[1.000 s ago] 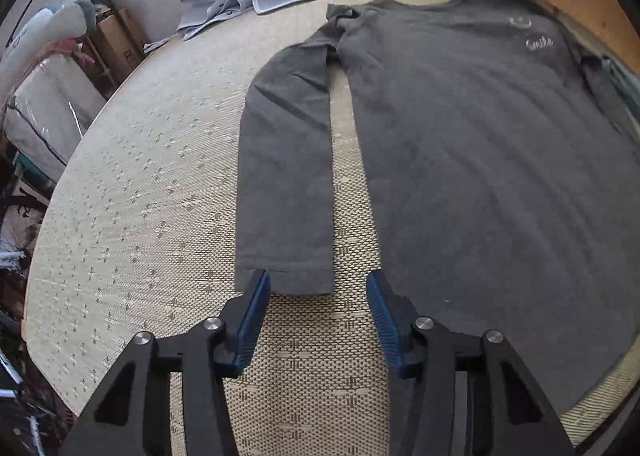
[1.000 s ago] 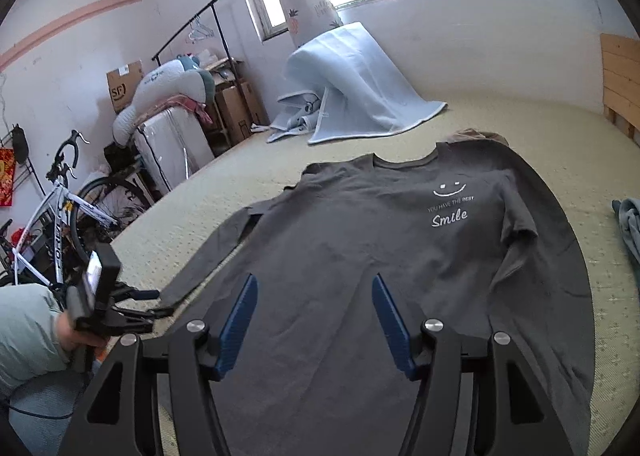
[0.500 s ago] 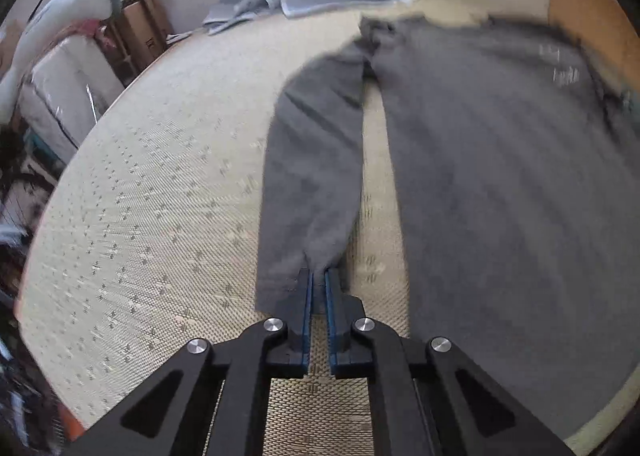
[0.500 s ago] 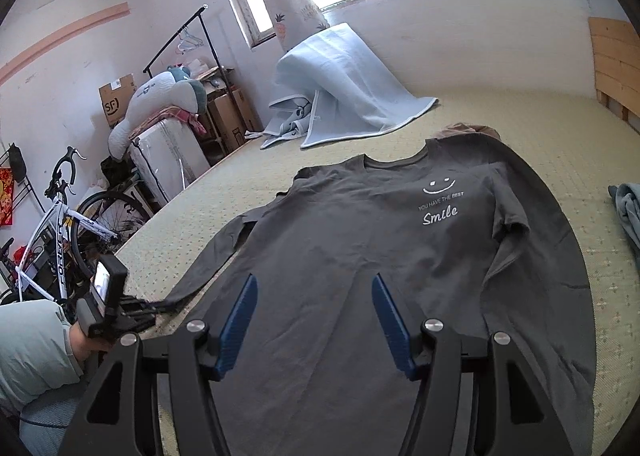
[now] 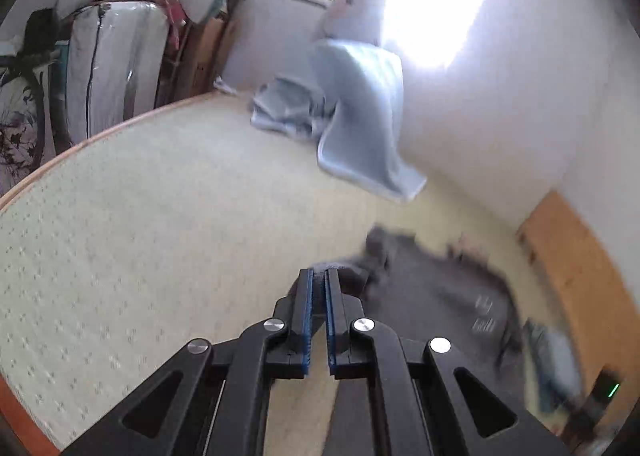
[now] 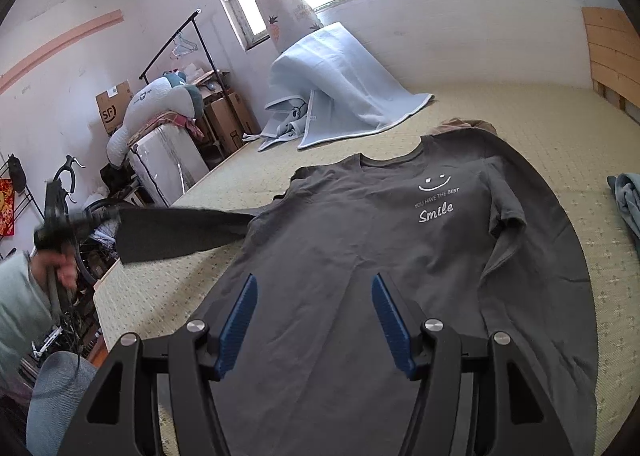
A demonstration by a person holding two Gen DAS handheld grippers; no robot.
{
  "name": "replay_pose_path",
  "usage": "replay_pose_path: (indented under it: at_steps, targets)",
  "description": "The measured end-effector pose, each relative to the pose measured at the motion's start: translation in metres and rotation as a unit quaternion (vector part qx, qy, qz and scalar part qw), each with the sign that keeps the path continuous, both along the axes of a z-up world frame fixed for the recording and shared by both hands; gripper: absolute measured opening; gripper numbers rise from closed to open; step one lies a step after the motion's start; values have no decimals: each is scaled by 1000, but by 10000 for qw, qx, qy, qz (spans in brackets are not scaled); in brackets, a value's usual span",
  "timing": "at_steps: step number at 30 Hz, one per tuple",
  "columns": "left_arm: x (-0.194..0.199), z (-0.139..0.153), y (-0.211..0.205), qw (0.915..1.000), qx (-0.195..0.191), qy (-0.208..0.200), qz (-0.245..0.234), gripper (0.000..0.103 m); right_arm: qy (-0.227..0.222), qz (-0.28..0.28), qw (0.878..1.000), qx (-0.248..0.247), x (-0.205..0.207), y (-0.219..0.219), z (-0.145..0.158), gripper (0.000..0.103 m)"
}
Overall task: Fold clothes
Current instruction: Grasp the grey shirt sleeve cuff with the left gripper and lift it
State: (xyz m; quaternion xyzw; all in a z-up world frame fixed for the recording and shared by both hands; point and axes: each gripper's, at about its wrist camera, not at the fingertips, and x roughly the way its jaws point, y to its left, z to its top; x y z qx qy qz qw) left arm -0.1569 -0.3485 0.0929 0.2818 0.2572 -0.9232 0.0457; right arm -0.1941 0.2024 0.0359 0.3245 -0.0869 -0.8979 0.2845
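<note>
A dark grey long-sleeved shirt [image 6: 360, 248] with a white "Smile" print lies flat on the woven mat [image 6: 560, 144]. My left gripper [image 5: 319, 276] is shut on the cuff of the shirt's left sleeve [image 6: 176, 232] and holds it lifted, stretched out sideways above the mat's left edge. In the right wrist view the left gripper [image 6: 60, 228] shows at the far left in a hand. My right gripper [image 6: 314, 288] is open and empty, above the shirt's lower body. The other sleeve [image 6: 504, 216] lies folded in over the shirt's right side.
A light blue blanket [image 6: 340, 96] is heaped at the mat's far side under the window. A wrapped mattress, boxes and a bicycle [image 6: 68, 192] stand left of the mat. A blue-grey garment [image 6: 628, 200] lies at the right edge. A wooden headboard [image 6: 612, 52] is far right.
My left gripper closed on the sleeve cuff, then lifted it up and out to the left, so the sleeve now hangs taut in the air. The right gripper stays open over the shirt.
</note>
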Motion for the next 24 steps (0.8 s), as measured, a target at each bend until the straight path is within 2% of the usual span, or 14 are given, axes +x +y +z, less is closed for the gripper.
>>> replay_pose_path:
  at_steps: [5,10,13,17,24]
  targets:
    - [-17,44,-26,9998,-1,153,117,4,-2,24,10000,-14,0,0,1,63]
    - [-31,71,-50,9985,234,172,457,4,-22,15,10000,-43,-1,4,1,63]
    - [-38,83,-53,9979,190,156,606,4,-30,18,10000,-56,-1,4,2,63]
    - [-54,114,-41,9983,-110,229,531,4,-60,40,10000,-64,-1,4,1,63]
    - [-113,166,7,9985,-470,246,110,4,-109,85,9999,-73,-1,4,1,63]
